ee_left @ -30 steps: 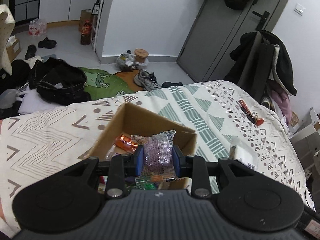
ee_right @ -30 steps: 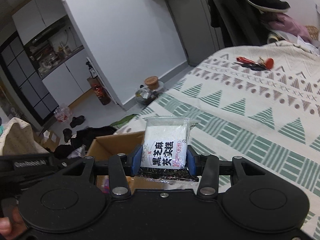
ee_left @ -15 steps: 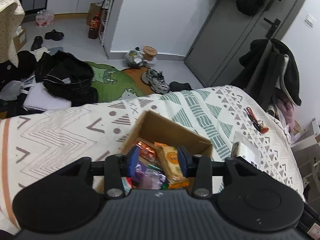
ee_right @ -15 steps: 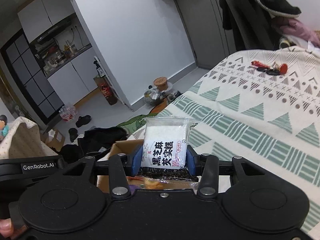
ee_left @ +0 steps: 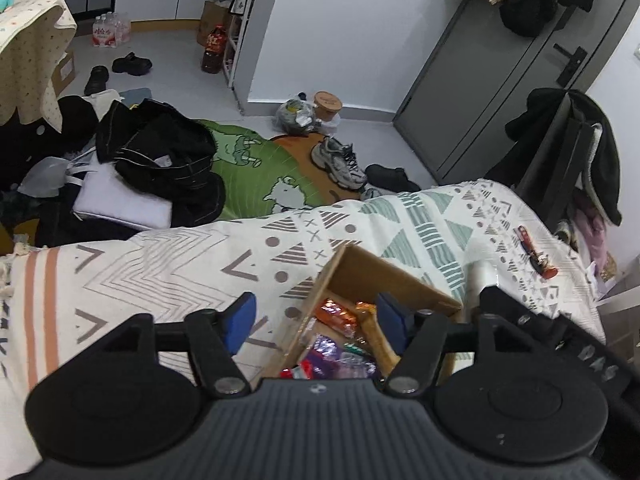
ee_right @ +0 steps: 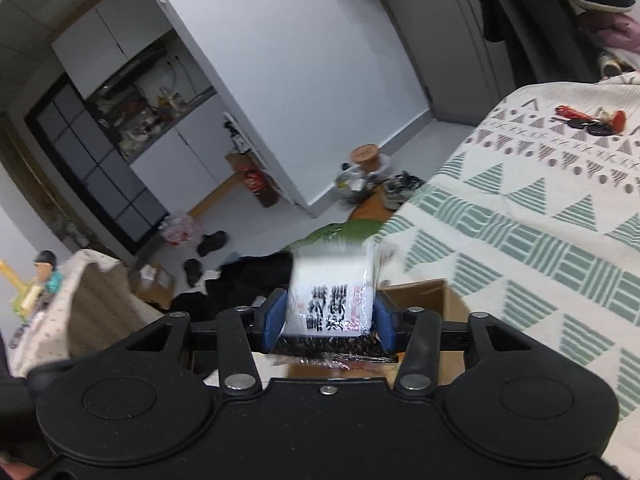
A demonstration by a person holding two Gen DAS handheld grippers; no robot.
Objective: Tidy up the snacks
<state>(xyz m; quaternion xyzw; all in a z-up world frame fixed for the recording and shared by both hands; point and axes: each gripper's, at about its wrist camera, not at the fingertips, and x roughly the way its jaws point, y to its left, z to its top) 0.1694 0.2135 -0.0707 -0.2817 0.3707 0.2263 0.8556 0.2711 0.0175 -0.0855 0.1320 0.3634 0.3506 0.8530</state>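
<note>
1. The left gripper (ee_left: 316, 320) hangs above the patterned white bedspread (ee_left: 160, 264) with its blue-padded fingers (ee_left: 240, 316) spread wide and nothing between them; one finger is over bare cloth, the other over the open brown cardboard box (ee_left: 384, 276)
2. That box sits on the bedspread near the bed's foot edge, where the cloth drops toward the floor, with its flaps up
3. Inside the box lie several wrapped snacks: an orange foil packet (ee_left: 334, 314), a tan packet (ee_left: 376, 340) along the right-hand wall, and a purple and clear wrapper (ee_left: 340, 356) nearer the camera (the rest is hidden by the gripper body)
4. The right gripper (ee_right: 330, 318) is clamped on a white snack packet with black characters (ee_right: 332, 300), a blue pad pressing each side; the packet stands upright, its print blurred, and a dark band of filling shows along its lower edge
5. In the right wrist view the held packet is above the near part of the cardboard box (ee_right: 424, 296), whose brown rim shows just to its right
6. A red-and-black bunch of keys (ee_right: 588, 120) lies on the bedspread (ee_right: 540, 240) well apart from the box, toward the far side edge
7. On the grey floor beyond the bed are a green cartoon rug (ee_left: 256, 176), a grey sneaker (ee_left: 340, 160) and a heap of black clothing (ee_left: 168, 156)
</note>
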